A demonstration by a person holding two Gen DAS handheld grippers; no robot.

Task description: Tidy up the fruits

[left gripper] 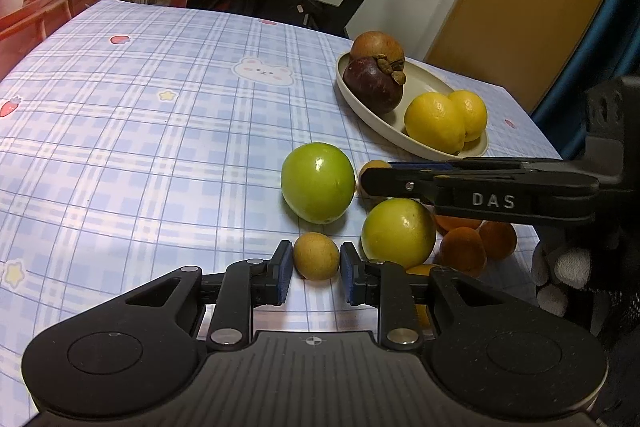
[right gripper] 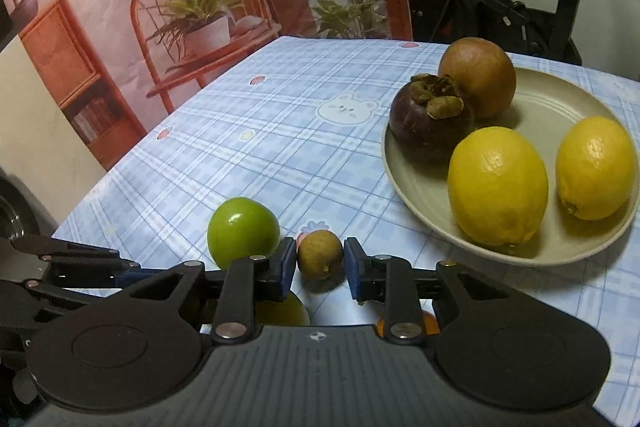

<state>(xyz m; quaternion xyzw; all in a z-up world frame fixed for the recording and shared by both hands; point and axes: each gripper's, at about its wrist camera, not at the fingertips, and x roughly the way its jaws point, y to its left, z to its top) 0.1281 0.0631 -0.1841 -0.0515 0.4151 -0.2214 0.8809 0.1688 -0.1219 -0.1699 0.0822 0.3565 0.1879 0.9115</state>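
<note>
Beige plate (right gripper: 404, 183) holds four fruits (two lemons, two mangosteens); left tongs (left gripper: 316, 263) grip a brown longan (left gripper: 316, 255), right tongs (right gripper: 320, 261) flank another (right gripper: 320, 254), loosening; green fruits wait.

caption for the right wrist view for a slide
Right tool framing a small brown fruit on the checked cloth, beside a plate of two lemons and two mangosteens.

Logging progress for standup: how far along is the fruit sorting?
Done: two mangosteens and two lemons sit on the plate. In hand: left gripper is shut on a tan longan; right gripper brackets a second longan, grip unclear. Remaining: both longans, two green fruits and the small orange fruits on the tablecloth.
</note>
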